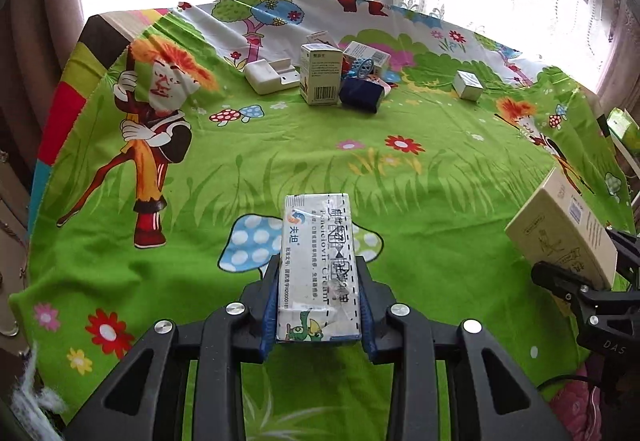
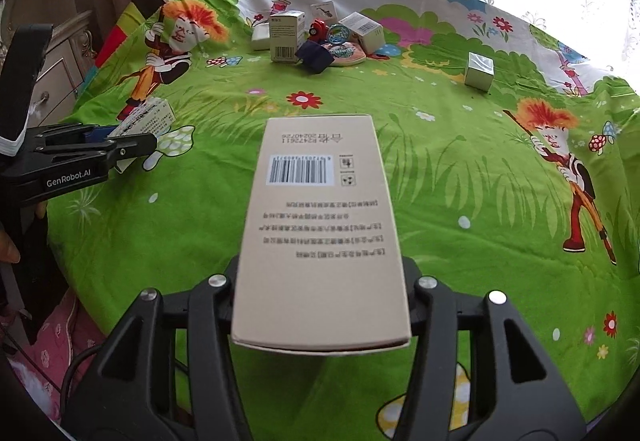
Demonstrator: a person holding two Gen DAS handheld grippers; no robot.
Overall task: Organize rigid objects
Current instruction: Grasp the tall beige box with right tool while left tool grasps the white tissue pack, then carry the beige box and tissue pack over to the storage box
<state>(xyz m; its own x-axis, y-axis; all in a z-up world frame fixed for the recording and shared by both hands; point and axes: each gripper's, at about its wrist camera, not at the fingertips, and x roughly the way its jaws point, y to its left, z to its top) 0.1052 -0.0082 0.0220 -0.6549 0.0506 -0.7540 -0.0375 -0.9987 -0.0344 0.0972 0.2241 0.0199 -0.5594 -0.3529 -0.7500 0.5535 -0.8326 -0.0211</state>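
Observation:
My left gripper (image 1: pixel 319 273) is shut on a white cream box (image 1: pixel 318 265) with blue print, held over the green cartoon tablecloth (image 1: pixel 280 145). It shows from the side in the right wrist view (image 2: pixel 132 145), with the white box (image 2: pixel 146 119) in it. My right gripper (image 2: pixel 322 273) is shut on a tall beige box (image 2: pixel 320 225) with a barcode; its fingers are mostly hidden under the box. That beige box also shows at the right edge of the left wrist view (image 1: pixel 564 233).
A pile of small boxes and toys (image 1: pixel 340 73) sits at the far middle of the table, with a white charger (image 1: pixel 266 75) on its left. A lone silver box (image 1: pixel 467 84) lies to the right. A window with lace curtains is behind.

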